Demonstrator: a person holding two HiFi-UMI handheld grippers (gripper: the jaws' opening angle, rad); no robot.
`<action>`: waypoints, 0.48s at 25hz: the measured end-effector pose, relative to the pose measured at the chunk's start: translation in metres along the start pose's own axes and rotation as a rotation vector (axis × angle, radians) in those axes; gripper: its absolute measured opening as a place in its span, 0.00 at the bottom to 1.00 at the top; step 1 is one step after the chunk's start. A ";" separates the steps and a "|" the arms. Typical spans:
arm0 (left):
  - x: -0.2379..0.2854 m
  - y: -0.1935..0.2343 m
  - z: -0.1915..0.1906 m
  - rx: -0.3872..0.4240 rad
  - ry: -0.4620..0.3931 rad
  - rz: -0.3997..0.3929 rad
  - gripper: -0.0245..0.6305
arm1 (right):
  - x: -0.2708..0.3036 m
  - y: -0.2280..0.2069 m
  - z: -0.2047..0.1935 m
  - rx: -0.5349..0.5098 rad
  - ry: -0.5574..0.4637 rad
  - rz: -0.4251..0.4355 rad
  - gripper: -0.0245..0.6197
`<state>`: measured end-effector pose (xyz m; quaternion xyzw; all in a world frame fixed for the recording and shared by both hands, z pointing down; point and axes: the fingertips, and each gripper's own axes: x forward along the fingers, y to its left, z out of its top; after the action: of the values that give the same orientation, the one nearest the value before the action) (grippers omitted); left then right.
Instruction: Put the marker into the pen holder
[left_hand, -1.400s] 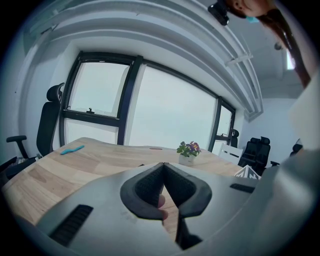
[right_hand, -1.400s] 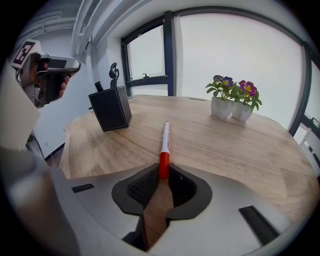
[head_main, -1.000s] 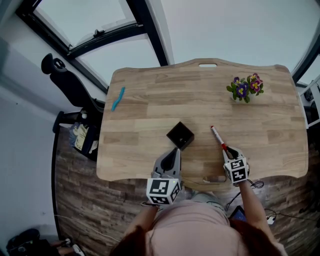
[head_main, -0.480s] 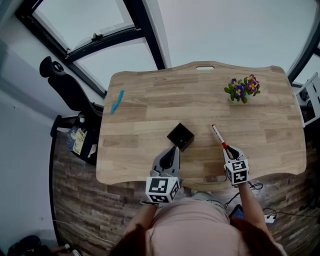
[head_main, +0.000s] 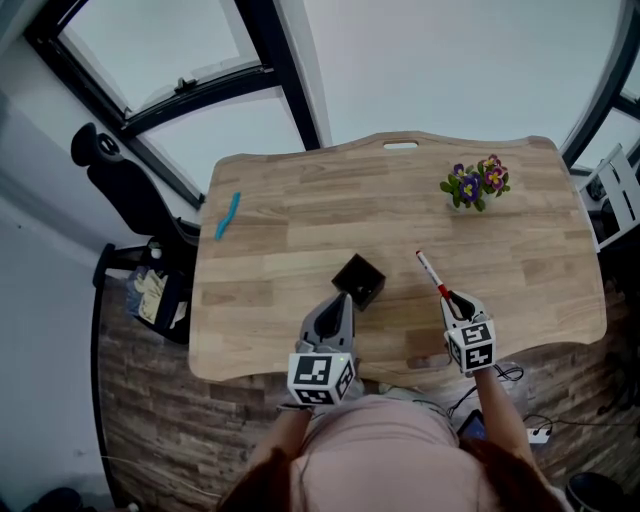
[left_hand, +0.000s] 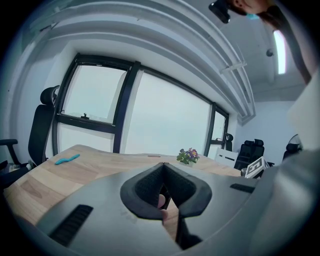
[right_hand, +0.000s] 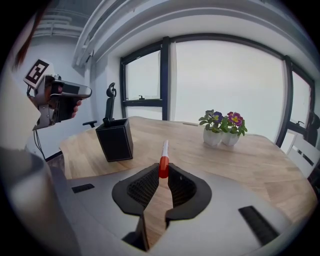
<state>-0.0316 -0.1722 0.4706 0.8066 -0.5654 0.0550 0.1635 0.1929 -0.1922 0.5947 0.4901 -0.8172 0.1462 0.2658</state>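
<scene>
Marker (right_hand: 164, 150) is riding clamped at its red end in my right gripper (right_hand: 163, 174); I am planning to upend it over the pen holder (right_hand: 115, 139), left gripper (left_hand: 163, 170) clenched empty near it.

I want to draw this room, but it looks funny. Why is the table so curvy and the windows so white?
Head view: the wide lens bends the edges of the table and the window frame into curves. Left gripper view: dark rounded corners, and the window glares white, nothing visible outside. Right gripper view: the marker and pen holder look sharp, with soft shadows.
</scene>
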 end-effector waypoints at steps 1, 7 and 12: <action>0.001 0.001 0.000 0.000 -0.001 -0.003 0.04 | 0.000 0.001 0.002 0.000 -0.002 -0.001 0.12; 0.002 0.007 0.000 -0.002 0.002 -0.019 0.04 | -0.004 0.008 0.012 -0.004 -0.018 0.004 0.12; 0.004 0.011 0.000 -0.005 0.002 -0.030 0.04 | -0.008 0.016 0.021 -0.020 -0.026 0.016 0.12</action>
<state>-0.0407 -0.1795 0.4742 0.8145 -0.5531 0.0520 0.1670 0.1757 -0.1893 0.5737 0.4826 -0.8259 0.1340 0.2588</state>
